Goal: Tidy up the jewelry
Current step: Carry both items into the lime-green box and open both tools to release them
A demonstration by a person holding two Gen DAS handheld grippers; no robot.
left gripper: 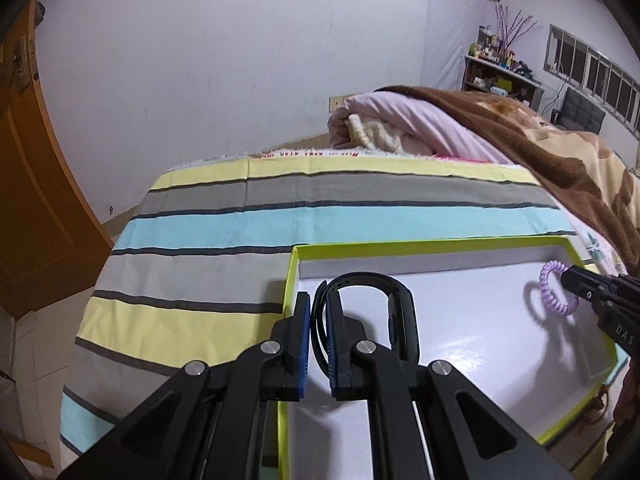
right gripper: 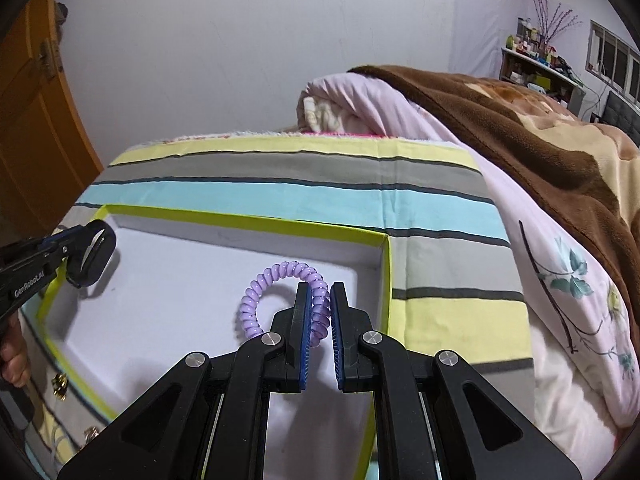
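Note:
A shallow white tray with a lime-green rim [left gripper: 420,245] [right gripper: 240,218] lies on a striped bedsheet. My left gripper [left gripper: 319,300] is shut on a black wristband [left gripper: 404,308], holding it just above the tray's left part; the same wristband [right gripper: 94,258] shows at the left of the right wrist view. My right gripper [right gripper: 320,292] is shut on a purple spiral bracelet [right gripper: 260,292], held over the tray's right part near its far corner. In the left wrist view the bracelet [left gripper: 546,284] hangs from the right gripper's tip [left gripper: 572,278].
Striped yellow, grey and blue sheet [left gripper: 280,216] surrounds the tray. A rolled pink quilt and brown blanket [right gripper: 500,120] lie at the right. Small gold items [right gripper: 60,382] rest on the sheet left of the tray. A hand [right gripper: 14,360] holds the left gripper. A wooden door [left gripper: 28,200] stands at left.

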